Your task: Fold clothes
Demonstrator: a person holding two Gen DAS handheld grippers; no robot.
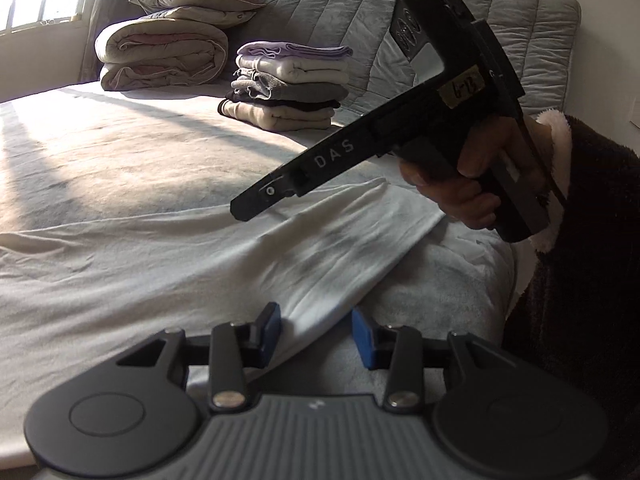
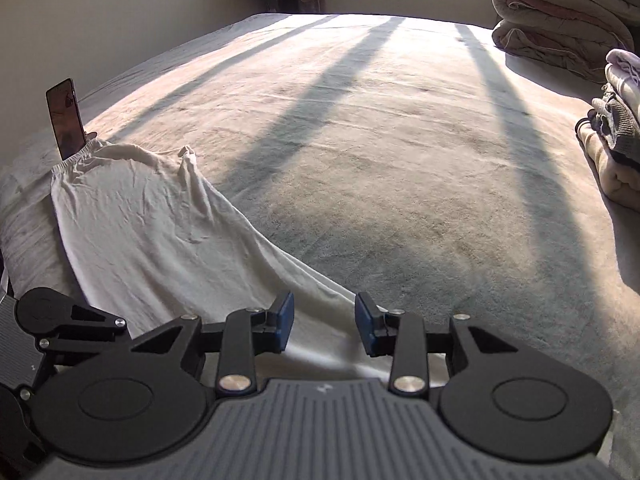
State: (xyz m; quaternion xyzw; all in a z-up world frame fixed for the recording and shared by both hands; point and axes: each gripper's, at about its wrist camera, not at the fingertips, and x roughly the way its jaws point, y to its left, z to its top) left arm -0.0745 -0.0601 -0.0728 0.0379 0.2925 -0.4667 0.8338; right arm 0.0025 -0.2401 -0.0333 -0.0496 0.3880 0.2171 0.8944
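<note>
A white garment (image 1: 168, 264) lies spread flat along the near side of the bed, and it shows again as the white garment (image 2: 160, 236) in the right wrist view, its elastic waistband at the far left end. My left gripper (image 1: 316, 334) is open, hovering just over the garment's near edge, nothing between its blue pads. My right gripper (image 2: 325, 326) is open too, above the garment's near end. In the left wrist view the right gripper's body (image 1: 440, 120) is held in a hand (image 1: 460, 196) above the cloth, fingertips pointing down-left.
A stack of folded clothes (image 1: 286, 84) sits at the back by the quilted headboard (image 1: 460, 28), with a rolled duvet and pillows (image 1: 164, 48) to its left. A phone (image 2: 66, 118) stands upright at the garment's far end. A dark fleece sleeve (image 1: 580, 240) is on the right.
</note>
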